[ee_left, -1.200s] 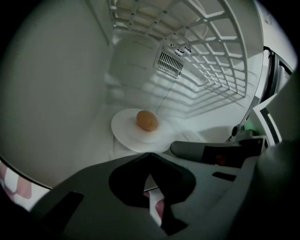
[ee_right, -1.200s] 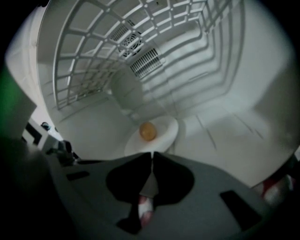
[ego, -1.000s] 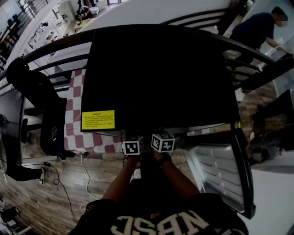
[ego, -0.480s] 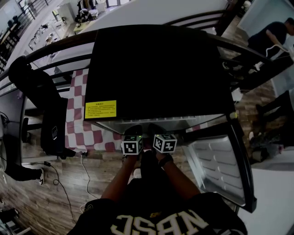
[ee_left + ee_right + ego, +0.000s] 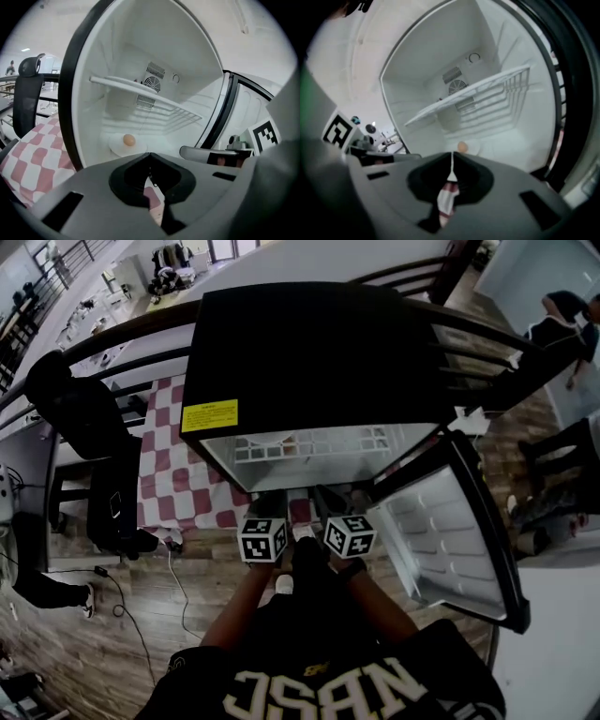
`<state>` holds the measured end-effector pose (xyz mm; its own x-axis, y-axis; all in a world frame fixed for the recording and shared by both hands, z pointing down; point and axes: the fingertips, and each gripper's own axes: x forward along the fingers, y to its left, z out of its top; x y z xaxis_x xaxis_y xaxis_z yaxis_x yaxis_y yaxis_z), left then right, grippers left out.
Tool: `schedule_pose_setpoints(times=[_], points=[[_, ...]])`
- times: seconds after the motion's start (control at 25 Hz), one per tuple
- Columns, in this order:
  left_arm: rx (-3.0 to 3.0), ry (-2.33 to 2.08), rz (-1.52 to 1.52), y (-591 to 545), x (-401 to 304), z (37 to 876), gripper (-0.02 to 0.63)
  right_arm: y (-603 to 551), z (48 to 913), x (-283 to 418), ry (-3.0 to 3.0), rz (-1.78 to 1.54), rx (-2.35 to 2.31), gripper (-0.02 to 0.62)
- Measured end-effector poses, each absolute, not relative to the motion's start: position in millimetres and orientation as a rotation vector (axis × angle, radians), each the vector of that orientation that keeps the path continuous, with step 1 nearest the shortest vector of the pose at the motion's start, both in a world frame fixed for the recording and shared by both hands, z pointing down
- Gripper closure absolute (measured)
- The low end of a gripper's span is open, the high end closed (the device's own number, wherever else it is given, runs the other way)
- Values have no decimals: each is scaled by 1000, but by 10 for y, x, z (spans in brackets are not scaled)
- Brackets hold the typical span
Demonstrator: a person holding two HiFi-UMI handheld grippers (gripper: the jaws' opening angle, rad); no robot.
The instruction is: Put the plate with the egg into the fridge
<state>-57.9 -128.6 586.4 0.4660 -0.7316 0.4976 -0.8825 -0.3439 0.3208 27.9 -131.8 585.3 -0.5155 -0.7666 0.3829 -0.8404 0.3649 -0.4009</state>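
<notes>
We hold the left tongs (image 5: 150,155) and the right tongs (image 5: 452,153) side by side just in front of the open fridge (image 5: 309,352), each with its jaws pressed together and nothing caught between them. The left gripper view and the right gripper view both look into the white inside of the fridge. There the plate (image 5: 117,149) lies flat on the fridge floor, towards the left side and under the wire shelf (image 5: 164,110), and the egg (image 5: 129,139) rests on top of it. The plate and egg are well apart from both tongs, farther in than their tips. On the far wall behind the shelf we see a round fan grille (image 5: 152,83). From the head view the fridge has a black top with a yellow label (image 5: 210,415) near its near left corner, and its door (image 5: 450,531) stands swung out to the right, the white moulded inner side facing us. A red and white checked cloth (image 5: 178,488) shows to the left of the fridge and runs under its near edge, and a black chair (image 5: 89,427) stands farther left, on a wooden floor (image 5: 131,615) where a cable trails
</notes>
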Motion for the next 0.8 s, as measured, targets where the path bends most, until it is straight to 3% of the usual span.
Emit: schedule_pose_setpoints(times=[0.36,0.8], points=[[2304,-1300,254,-735,-453,5240,583,-636,5313,312,-2562,721,1430,568],[2341,-1362,257,-414,-558,5081,583,-339,5038,345,-2587,593,1411,568]])
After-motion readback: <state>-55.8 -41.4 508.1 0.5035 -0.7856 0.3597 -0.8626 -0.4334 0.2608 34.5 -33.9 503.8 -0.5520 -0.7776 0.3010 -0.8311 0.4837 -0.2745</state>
